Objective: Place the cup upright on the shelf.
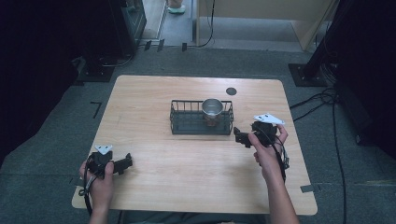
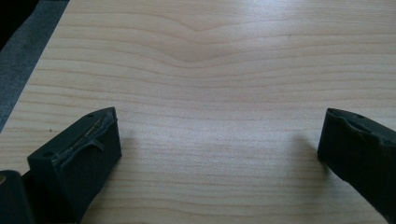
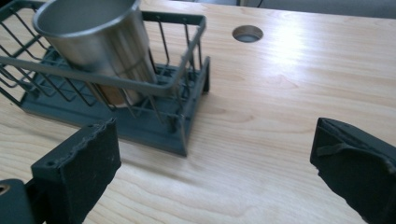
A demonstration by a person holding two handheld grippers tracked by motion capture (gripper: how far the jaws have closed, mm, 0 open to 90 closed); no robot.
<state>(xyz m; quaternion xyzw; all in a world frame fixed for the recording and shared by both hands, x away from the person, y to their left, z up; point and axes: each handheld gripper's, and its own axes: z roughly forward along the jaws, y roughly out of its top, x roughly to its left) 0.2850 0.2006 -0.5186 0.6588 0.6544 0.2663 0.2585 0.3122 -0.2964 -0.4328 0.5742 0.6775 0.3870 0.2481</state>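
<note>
Standing upright inside the wire basket [image 1: 180, 122], at its right end, the steel cup [image 1: 212, 108] looks already placed — or not yet lifted; the pictures cannot settle which. The right gripper [image 1: 242, 137] hovers just beside the basket's right end, its fingers [image 3: 81, 161] spread wide and holding nothing. From its own view the cup [image 3: 98, 42] sits ahead and to the left of the gap, the basket [image 3: 187, 88] corner between them. The left gripper [image 1: 125, 163] rests well apart from the basket, near the worktop [image 1: 154, 186] front edge — fingers [image 2: 88, 149] wide open, empty, over bare wood.
</note>
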